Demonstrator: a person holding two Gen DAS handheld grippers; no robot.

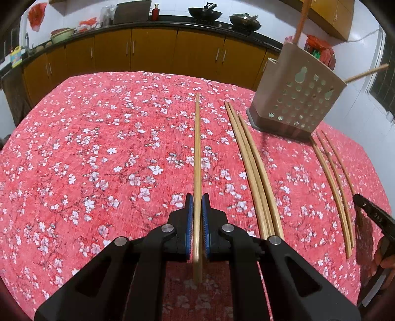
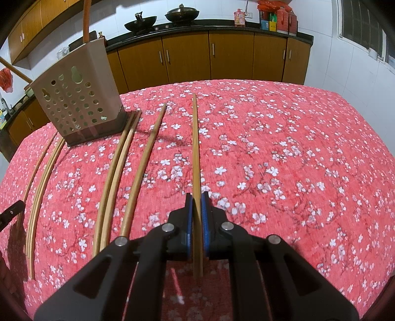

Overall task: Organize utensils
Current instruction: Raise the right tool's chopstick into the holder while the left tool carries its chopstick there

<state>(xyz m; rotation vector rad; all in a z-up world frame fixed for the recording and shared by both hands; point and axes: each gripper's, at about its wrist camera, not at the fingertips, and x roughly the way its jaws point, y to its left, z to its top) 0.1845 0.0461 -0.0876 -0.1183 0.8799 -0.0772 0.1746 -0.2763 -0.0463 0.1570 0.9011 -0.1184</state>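
Wooden chopstick (image 1: 197, 158) in left tool (image 1: 197, 205) (right tool (image 2: 196, 205) likewise).

A: We see loose wooden chopsticks (image 1: 254, 170) lying lengthwise on the cloth, centre-right of the left view; one chopstick (image 1: 197, 172) runs up the middle.

B: We note the perforated beige holder (image 1: 296, 98) upright, upper right, utensil handles protruding.

1. The orange handle (image 1: 301, 22) standing in the utensil holder (image 1: 296, 98) runs off the top edge of the left wrist view.
2. Inside the holder, contents behind the perforated wall cannot be made out.
3. Beside the holder's far chopsticks, the right gripper (image 1: 370, 217) is cut off by the frame edge.
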